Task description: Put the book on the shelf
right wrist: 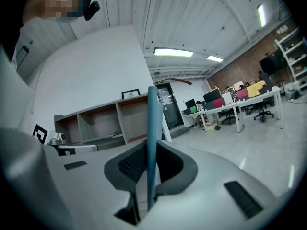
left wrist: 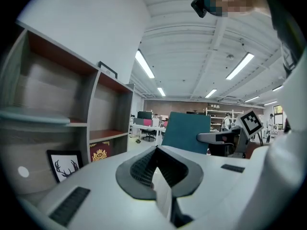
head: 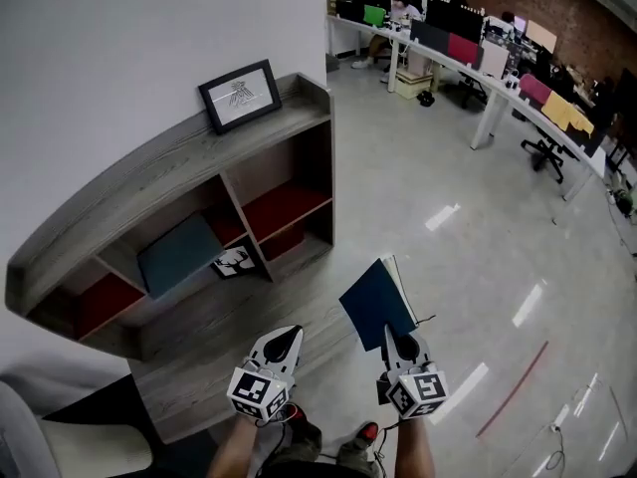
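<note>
A thin book with a plain dark blue-teal cover and pale page edges is held in the air above the glossy floor, in front of the shelf and well apart from it. The right hand-held gripper is clamped on the book's lower edge. In the right gripper view the book stands upright and edge-on between the closed jaws. The left hand-held gripper is level beside the right one, pointing toward the shelf. Its jaws appear closed with nothing between them, though the view is not sharp. Both forearms reach forward from the bottom of the head view. The shelf is low grey wood with open red-backed compartments, set against a white wall.
</note>
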A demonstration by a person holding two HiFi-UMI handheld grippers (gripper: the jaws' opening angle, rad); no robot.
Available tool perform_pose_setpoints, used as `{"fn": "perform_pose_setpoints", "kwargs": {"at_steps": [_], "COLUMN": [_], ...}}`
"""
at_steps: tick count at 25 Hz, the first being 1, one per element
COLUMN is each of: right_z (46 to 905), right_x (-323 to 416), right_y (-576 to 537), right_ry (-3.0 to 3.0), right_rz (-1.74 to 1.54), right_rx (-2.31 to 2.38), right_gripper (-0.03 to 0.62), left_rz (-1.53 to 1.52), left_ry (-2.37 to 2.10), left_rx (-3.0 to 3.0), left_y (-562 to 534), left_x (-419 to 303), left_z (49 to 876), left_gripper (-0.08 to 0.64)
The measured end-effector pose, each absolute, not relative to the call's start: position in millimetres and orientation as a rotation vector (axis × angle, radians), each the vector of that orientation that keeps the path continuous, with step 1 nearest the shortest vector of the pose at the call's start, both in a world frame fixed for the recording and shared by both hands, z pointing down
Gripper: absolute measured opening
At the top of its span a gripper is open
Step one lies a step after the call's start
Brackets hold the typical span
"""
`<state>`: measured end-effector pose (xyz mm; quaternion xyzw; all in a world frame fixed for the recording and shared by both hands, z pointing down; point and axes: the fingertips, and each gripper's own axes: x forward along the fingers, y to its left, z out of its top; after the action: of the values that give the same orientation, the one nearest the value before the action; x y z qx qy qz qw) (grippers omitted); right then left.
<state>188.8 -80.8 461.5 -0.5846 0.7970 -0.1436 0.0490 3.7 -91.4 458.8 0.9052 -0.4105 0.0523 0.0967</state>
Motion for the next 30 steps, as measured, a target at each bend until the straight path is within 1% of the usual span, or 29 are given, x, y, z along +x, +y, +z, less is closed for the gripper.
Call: {"fn": "perform_pose_setpoints", "kwargs": {"at_steps": [7, 13, 25, 30], "right_z": [402.4, 380.4, 355.3, 350.6], "right_x": [166.9, 147.8, 105.1, 86.5], "right_y": [-75.1, -75.4, -87.9, -101.4], "right_ry": [2.459, 2.435, 2.466, 2.497], "right_rz": [-0.21, -0.121, 0.081, 0.095], "right_rx": [-1.781, -1.8, -1.872, -1.867], "right_gripper": [0.061, 0.061, 0.061, 0.061], "left_rz": [0.056, -0.007, -0.005, -0.009], "left_ry": [-1.263, -1.276, -1.287, -1.349], "left_rx": [2.738, 2.776, 2.811, 2.764], "left_y": [-96.8, -104.1, -103.8, -105.6], "left_x": [-20.6, -49.6, -99.5, -128.5], "left_z": [411.6, 389.0, 386.3, 391.6], "left_gripper": [0.006, 0.006, 0.006, 0.006]}}
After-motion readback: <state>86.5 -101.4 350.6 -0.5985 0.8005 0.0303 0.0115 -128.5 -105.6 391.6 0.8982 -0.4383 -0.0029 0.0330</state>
